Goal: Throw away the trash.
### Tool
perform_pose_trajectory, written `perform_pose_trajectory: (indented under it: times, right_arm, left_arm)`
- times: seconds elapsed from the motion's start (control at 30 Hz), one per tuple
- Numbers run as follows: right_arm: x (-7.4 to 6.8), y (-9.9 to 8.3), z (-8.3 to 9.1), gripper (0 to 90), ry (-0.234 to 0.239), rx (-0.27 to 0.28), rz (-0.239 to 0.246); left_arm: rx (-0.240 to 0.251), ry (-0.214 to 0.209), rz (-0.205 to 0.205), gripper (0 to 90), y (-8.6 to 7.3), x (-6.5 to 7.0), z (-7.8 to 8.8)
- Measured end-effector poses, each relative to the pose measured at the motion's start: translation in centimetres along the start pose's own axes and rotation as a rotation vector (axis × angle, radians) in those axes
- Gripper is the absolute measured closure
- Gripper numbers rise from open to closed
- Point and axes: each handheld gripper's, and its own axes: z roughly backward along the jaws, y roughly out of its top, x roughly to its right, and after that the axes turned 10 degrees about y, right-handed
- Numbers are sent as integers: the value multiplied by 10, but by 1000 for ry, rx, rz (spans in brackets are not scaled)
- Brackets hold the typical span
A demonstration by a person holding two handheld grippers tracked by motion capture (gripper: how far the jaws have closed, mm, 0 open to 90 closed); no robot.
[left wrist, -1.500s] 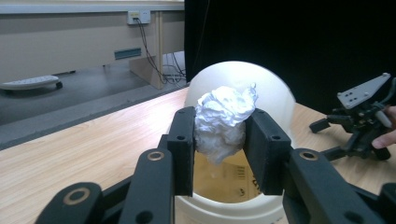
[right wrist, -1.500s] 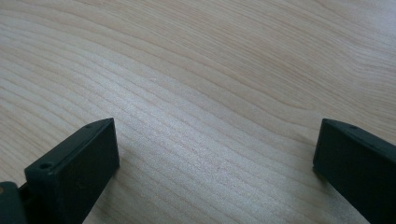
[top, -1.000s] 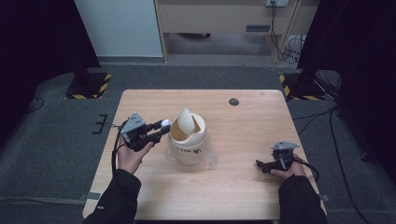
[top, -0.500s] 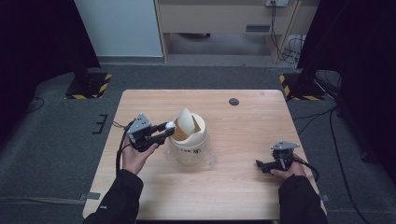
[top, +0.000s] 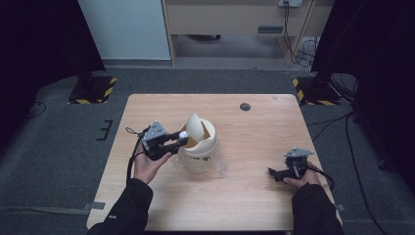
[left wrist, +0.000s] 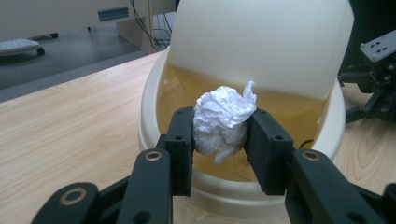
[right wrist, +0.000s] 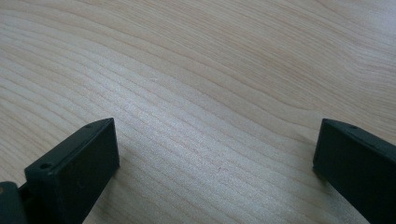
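- From up high I see one wooden table (top: 244,196), and one small cream bin (top: 199,147) standing near its middle with its swing lid (top: 195,125) tipped up.
- The left gripper (top: 180,138) is held up at the bin's left rim, and from here the thing between its jaws is just a tiny white dot.
- The left gripper view shows it well: one ball of crumpled white paper (left wrist: 222,122), pinched on both sides by the two black jaws, right over the bin's open mouth (left wrist: 243,121).
- That close view also shows the yellowish inside of the bin, but its bottom is hidden behind the paper ball and the jaws.
- The lid is cut off at the top of that view.
- The right gripper (top: 274,173) sits low on the table near the right side, well apart from the bin.
- The right gripper view shows its two jaws spread wide with nothing between them, just bare wood grain under them.
- One small dark round spot (top: 245,106) lies near the far edge of the table; I cannot tell what it is.
- Two hands, two dark sleeves, two grippers.
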Motion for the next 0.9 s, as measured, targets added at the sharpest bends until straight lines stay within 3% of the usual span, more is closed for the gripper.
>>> perform_pose_trajectory:
  times: [0.43,0.63,0.9]
  right_arm:
    - [0,0,0,5,-1,0,0]
    - [0,0,0,5,0,0,0]
    - [0,0,0,5,-1,0,0]
  left_arm:
    - [14,-8,3,524,0,1,1]
    - [57,5,19,485,2,-1,18]
    - [50,54,19,414,-11,-9,36]
